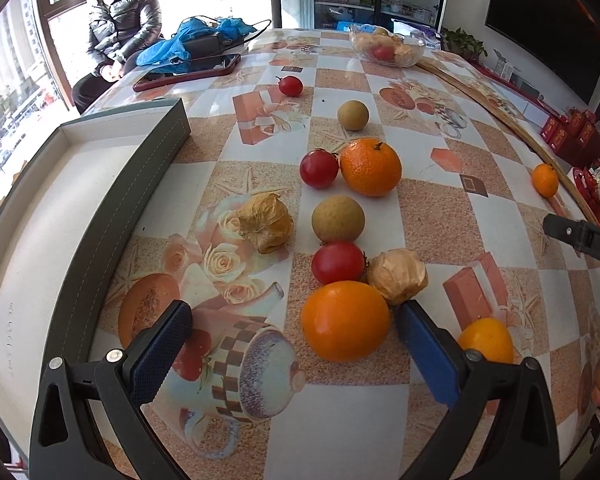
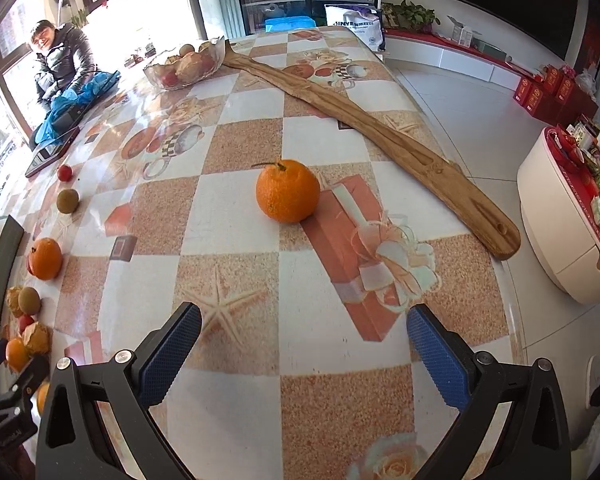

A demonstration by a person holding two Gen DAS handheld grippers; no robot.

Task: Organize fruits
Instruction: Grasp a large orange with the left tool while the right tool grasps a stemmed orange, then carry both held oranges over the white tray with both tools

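In the left wrist view, my left gripper [image 1: 294, 320] is open and empty, with a smooth orange [image 1: 345, 320] just ahead between its fingers. Beyond lie a red tomato [image 1: 338, 262], a papery husked fruit [image 1: 398, 276], a brown round fruit [image 1: 338, 218], another husked fruit [image 1: 266, 222], a stemmed orange [image 1: 371, 167] and more small fruits. A shallow grey-walled box [image 1: 100, 216] with a white inside stands at the left. In the right wrist view, my right gripper [image 2: 304, 332] is open and empty, a short way in front of a lone stemmed orange [image 2: 287, 191].
A glass bowl of fruit [image 1: 386, 46] sits at the far end of the table. A long wooden board [image 2: 380, 140] lies along the right table edge. A phone [image 1: 188, 72] and blue bag [image 1: 204, 40] lie far left, where a person [image 1: 120, 20] sits.
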